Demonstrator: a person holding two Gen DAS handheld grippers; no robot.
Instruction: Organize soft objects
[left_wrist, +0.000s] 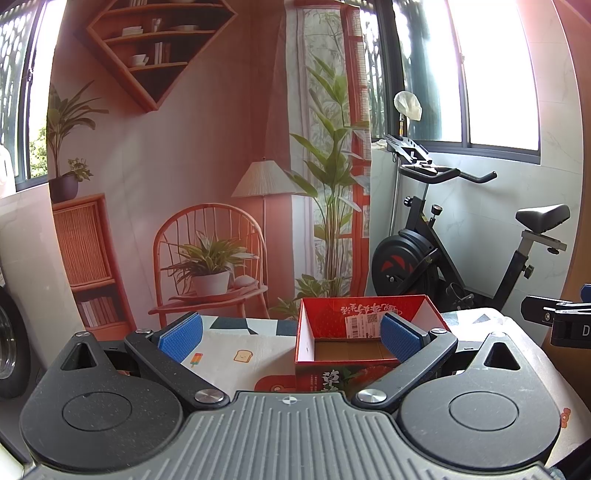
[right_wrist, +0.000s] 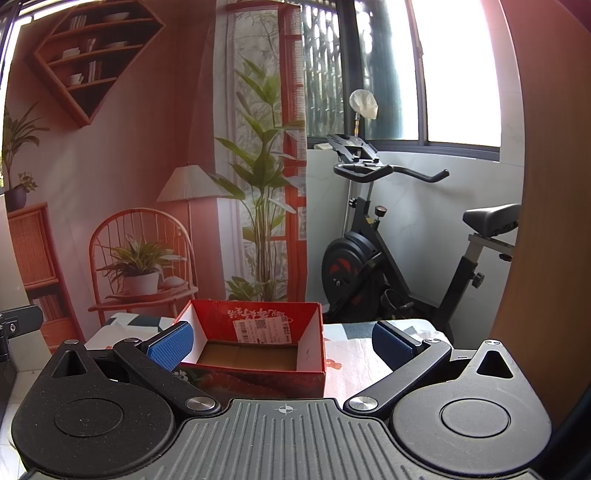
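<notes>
Red cardboard box (left_wrist: 369, 332), open-topped, is set on the worktop (left_wrist: 229, 354), which is covered by a patterned cloth printed with a toast slice and an ice lolly. White inner walls and a brown cardboard floor are shown; nothing is seen lying inside it. A white shipping label (left_wrist: 364, 325) is stuck to the inside of the far wall, below upside-down printed characters.

Left gripper (left_wrist: 291, 334): blue-padded fingers (left_wrist: 181, 332) are spread wide apart, nothing held between them. The right-hand pad overlaps the box's right portion in the left wrist view; whether it touches the box cannot be told.

Right gripper (right_wrist: 282, 341): blue-padded fingers (right_wrist: 171, 345) are likewise spread wide apart and empty. The same box (right_wrist: 255, 350) is framed between them in the right wrist view, the left pad just beside its near left corner.

No soft objects are shown in either view.

Background: a printed backdrop (left_wrist: 184, 166) depicting a chair, lamp, shelves and potted plants is hung behind the worktop. A black exercise bike (left_wrist: 443, 258) is stood to the right of it, below a window (left_wrist: 480, 74). Part of the other gripper is seen at the right edge of the left wrist view.
</notes>
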